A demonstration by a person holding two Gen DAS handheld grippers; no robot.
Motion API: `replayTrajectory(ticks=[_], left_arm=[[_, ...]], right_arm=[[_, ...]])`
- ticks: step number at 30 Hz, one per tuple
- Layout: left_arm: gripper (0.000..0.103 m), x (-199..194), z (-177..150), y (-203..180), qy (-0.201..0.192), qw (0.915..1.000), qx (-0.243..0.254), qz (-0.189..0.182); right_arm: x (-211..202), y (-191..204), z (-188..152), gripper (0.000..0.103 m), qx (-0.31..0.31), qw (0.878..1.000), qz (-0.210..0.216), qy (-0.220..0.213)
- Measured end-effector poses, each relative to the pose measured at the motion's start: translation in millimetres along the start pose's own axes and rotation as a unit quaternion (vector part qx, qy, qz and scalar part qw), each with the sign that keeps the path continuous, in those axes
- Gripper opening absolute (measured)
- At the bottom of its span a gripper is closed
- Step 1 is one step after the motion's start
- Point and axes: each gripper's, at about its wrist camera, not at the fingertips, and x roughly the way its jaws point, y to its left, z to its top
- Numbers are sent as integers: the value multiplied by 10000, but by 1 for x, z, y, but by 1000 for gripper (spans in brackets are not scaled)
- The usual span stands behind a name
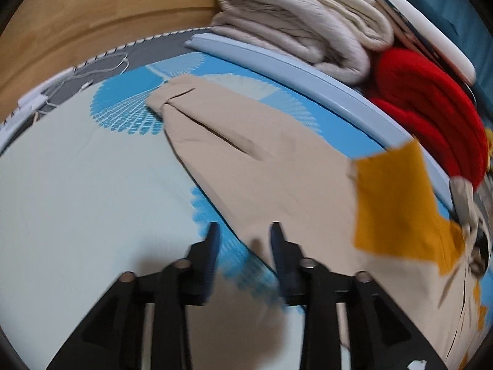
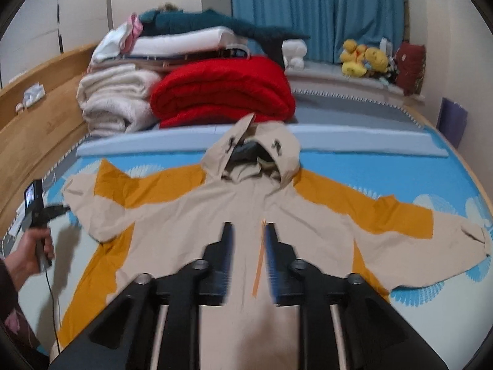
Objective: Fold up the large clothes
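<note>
A beige and mustard hooded jacket [image 2: 215, 212] lies spread flat, front up, on the bed, both sleeves stretched out and the hood toward the folded bedding. My right gripper [image 2: 248, 231] is open and empty above the jacket's chest, astride the orange zipper [image 2: 260, 256]. My left gripper [image 1: 243, 231] is open and empty just above the lower edge of the jacket's left sleeve [image 1: 246, 141]. It also shows at the far left of the right wrist view [image 2: 66, 208], next to the sleeve cuff.
A blue and pale patterned sheet [image 2: 416, 166] covers the bed. Folded red [image 2: 225, 89], cream [image 2: 114, 101] and other bedding is stacked at the far side. A wooden bed frame [image 2: 37, 129] runs along the left. Plush toys [image 2: 363, 57] sit by the blue curtain [image 2: 317, 9].
</note>
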Motion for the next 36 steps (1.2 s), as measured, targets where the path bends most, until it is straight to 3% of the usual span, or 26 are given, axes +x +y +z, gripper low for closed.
replayTrajectory(ticks=[1, 8, 12, 16, 17, 18, 19, 21, 22, 26, 30, 34, 36], left_arm=[[40, 5, 5, 5, 5, 10000, -50, -3], [41, 36, 43, 69, 85, 9921, -1130, -541], [39, 52, 43, 81, 169, 9882, -1289, -809], [37, 57, 41, 76, 61, 9905, -1123, -795], [28, 59, 42, 74, 71, 9911, -1063, -793], [13, 62, 43, 72, 125, 9917, -999, -798], [4, 64, 44, 71, 183, 9923, -939, -782], [0, 62, 45, 67, 151, 9943, -779, -706], [0, 56, 46, 64, 52, 9952, -706, -670], [0, 16, 67, 49, -345, 9961, -677, -456], [0, -48, 85, 13, -765, 9966, -265, -133], [0, -119, 79, -33, -1240, 9919, 133, -234], [0, -148, 69, -67, -1376, 9886, 390, -461]], right_arm=[[6, 0, -2, 48, -40, 10000, 2, 70], [34, 0, -16, 50, -204, 9989, 2, 420], [44, 5, -23, 50, -347, 9980, -25, 530], [54, 9, -29, 49, -367, 9969, 47, 697], [55, 9, -29, 48, -367, 9967, 51, 717], [56, 10, -30, 45, -361, 9966, 68, 737], [57, 10, -31, 37, -362, 9965, 85, 746], [58, 10, -31, 20, -383, 9962, 85, 778], [58, 10, -30, 14, -384, 9962, 71, 780], [52, 9, -26, 13, -383, 9969, 6, 684], [44, 1, -18, 14, -184, 9977, 26, 654], [36, -3, -13, 14, -80, 9982, 34, 592], [33, -6, -11, 14, 8, 9982, 80, 593]])
